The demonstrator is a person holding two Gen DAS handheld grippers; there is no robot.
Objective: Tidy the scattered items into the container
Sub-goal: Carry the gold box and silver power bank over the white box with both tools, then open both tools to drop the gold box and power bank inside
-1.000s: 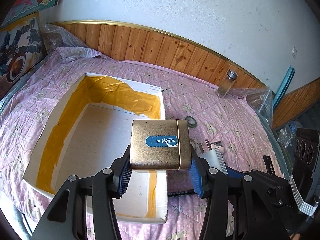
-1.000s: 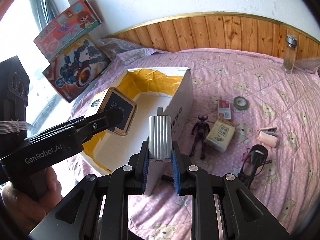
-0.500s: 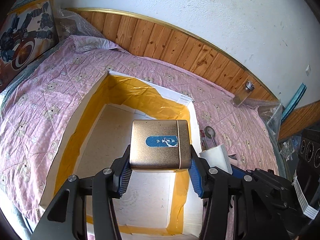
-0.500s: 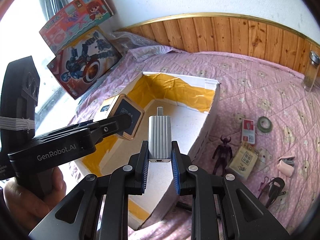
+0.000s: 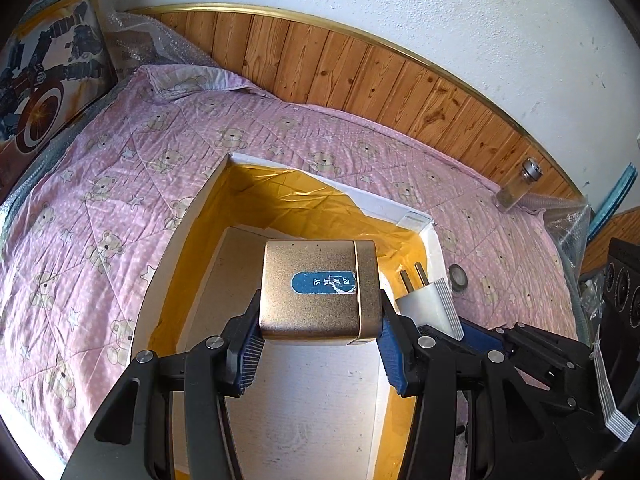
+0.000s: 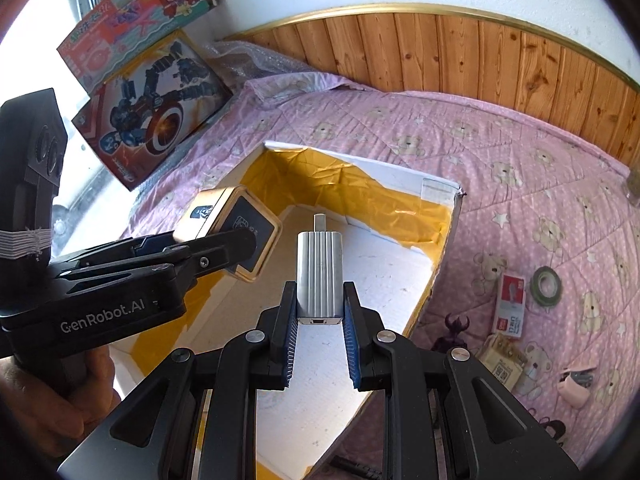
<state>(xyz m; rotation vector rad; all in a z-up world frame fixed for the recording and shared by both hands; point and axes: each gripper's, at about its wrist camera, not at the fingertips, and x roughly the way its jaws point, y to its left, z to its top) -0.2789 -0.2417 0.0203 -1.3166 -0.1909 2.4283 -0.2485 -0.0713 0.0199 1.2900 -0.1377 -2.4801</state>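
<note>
Left gripper (image 5: 320, 316) is clamped on a gold tin box (image 5: 318, 290) with a blue label, held above the interior of the white cardboard box (image 5: 434, 236) lined with yellow tape. Right gripper (image 6: 320, 312) is clamped on a silver ribbed plug adapter (image 6: 319, 276), prongs forward, also above the box interior. Box floor appears bare. On the pink bear-print quilt (image 6: 500, 152), right of the box: tape roll (image 6: 544, 285), dark figurine (image 6: 454, 334), small card pack (image 6: 511, 311).
</note>
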